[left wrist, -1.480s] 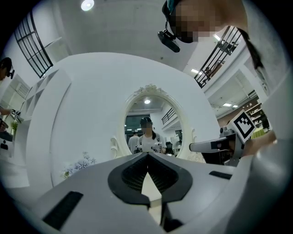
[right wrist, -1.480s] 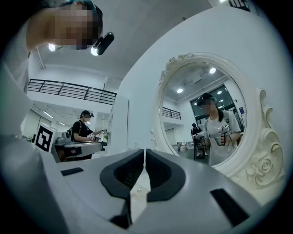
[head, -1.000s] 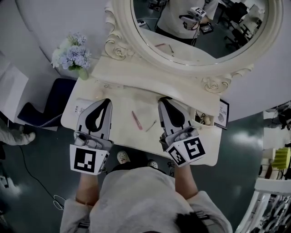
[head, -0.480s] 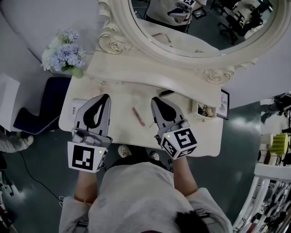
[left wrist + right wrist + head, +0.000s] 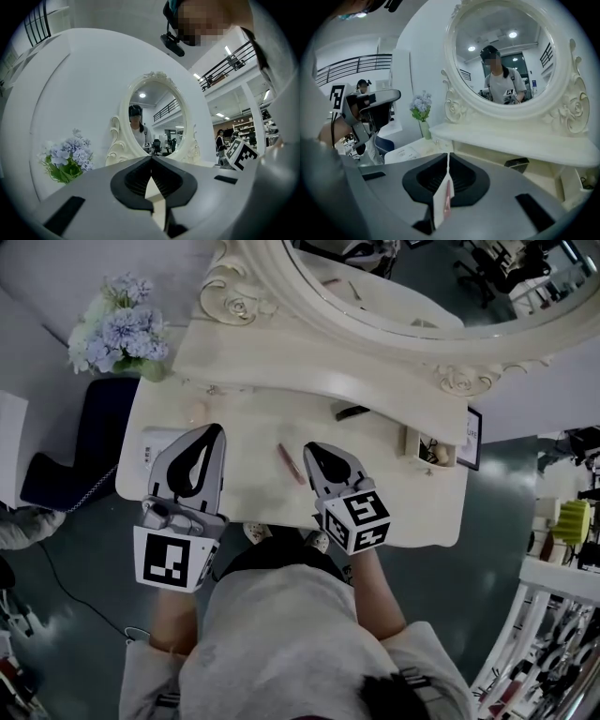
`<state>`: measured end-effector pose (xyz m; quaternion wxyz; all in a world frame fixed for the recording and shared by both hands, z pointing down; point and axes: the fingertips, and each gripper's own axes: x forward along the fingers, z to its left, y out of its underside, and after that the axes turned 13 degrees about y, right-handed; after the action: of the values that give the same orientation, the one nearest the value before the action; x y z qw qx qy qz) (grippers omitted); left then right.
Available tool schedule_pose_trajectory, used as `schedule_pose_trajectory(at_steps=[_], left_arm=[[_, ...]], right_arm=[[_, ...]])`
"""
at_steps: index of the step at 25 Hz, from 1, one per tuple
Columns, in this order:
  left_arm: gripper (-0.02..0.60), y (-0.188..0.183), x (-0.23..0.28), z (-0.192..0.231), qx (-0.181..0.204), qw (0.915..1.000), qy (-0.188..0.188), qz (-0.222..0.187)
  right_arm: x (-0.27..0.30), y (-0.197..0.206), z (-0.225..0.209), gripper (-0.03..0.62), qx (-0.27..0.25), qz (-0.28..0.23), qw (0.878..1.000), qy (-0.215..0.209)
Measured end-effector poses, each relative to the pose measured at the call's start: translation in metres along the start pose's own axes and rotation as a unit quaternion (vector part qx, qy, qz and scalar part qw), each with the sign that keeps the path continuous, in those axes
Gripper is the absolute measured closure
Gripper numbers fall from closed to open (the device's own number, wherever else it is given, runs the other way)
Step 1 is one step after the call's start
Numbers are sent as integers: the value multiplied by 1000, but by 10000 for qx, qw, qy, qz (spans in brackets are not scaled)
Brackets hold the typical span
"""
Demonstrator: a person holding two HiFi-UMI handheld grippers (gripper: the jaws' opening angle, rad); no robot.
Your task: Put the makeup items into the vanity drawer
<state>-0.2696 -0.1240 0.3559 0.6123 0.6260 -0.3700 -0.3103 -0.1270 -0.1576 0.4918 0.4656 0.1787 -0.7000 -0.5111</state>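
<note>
Approach stage, nothing gathered. Left gripper (image 5: 219,429), right gripper (image 5: 308,448) both closed, empty. Pink stick (image 5: 289,463) lay mid vanity top (image 5: 394,493), just beside right tips. Next move probably needed: right jaws parted, straddling stick.

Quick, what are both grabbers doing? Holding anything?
Left gripper: closed, holding nothing.
Right gripper: closed, holding nothing.

one pink makeup stick (image 5: 289,462), one black case (image 5: 350,412), one oval mirror (image 5: 422,282), one flower bunch (image 5: 117,329)
</note>
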Motion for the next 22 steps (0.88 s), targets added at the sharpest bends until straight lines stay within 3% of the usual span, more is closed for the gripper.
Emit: schedule_pose_trajectory(at_steps=[8, 16, 19, 22], left_arm=[[568, 13, 3, 0, -114, 9999, 83, 43], [568, 16, -3, 2, -169, 9998, 34, 58], [568, 16, -5, 4, -201, 9998, -24, 9], [568, 15, -8, 6, -240, 9997, -80, -54]], right_arm=[[12, 47, 2, 568, -197, 728, 9971, 37], [27, 96, 10, 565, -593, 1630, 9848, -33], [31, 110, 13, 499, -710, 1889, 9794, -78], [35, 121, 14, 493, -787, 2074, 9751, -48]])
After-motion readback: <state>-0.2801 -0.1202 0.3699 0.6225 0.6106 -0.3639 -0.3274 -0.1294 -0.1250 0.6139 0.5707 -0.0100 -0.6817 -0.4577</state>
